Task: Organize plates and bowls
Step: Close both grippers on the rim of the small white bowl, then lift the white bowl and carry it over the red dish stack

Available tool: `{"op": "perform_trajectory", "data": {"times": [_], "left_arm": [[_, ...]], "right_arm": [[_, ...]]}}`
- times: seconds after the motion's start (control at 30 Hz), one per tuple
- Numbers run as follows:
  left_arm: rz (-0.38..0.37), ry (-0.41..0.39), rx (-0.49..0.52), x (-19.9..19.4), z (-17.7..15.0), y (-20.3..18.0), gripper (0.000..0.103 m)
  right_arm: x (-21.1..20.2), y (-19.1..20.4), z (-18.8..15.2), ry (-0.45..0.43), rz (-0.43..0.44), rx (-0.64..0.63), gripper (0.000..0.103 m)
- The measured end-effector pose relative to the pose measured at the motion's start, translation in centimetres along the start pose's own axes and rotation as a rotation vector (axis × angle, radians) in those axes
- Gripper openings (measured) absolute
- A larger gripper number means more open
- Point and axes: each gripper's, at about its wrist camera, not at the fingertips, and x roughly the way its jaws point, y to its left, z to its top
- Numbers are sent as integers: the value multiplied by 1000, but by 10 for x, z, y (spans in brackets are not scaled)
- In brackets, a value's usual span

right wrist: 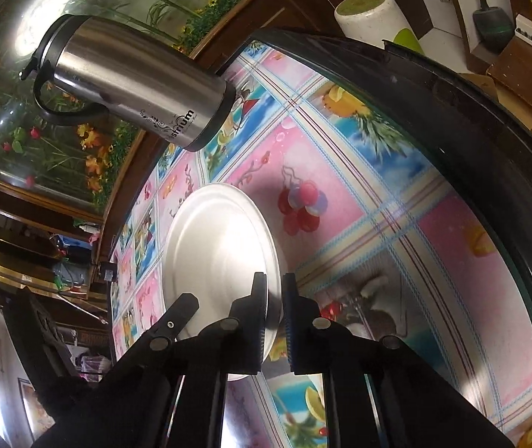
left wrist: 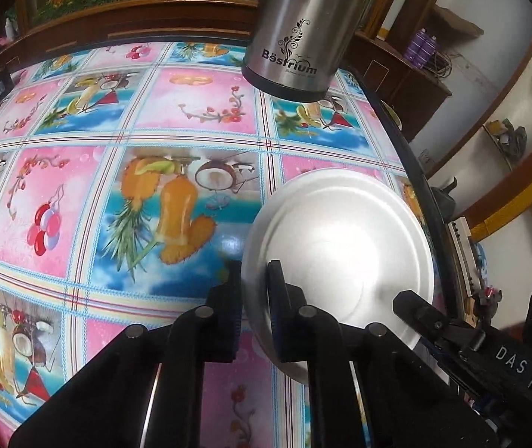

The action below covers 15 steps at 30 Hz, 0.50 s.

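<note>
Left wrist: fruit-print tablecloth (left wrist: 176, 201), steel flask (left wrist: 295, 37).

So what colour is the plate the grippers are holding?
Plain shiny silver plate, clearest in the right wrist view.

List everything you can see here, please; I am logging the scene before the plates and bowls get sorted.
plate: one, silver metal, on the tablecloth near the table's edge, rim between both tongs
flask: one, steel with black base, lid and handle, upright on the table beyond the plate
tablecloth: one, pink and blue squares with fruit prints, covering the table
glass top: one, dark-rimmed, over the cloth
flower picture: one, green with orange blooms, behind the table
purple bottles: two or so, on a wooden shelf behind the table
left tongs: black, shut on the plate's rim
right tongs: black, shut on the opposite rim
</note>
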Motion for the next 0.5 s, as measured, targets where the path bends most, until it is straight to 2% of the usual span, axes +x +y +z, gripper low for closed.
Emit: {"op": "perform_trajectory", "data": {"times": [0.2,0.5], "left_arm": [[-47,29,-23,-12,-5,7,8],[-70,44,-44,-37,-29,20,8]], "right_arm": [[-11,2,-11,8,-5,-5,9],[-31,7,-38,20,-3,-20,9]]}}
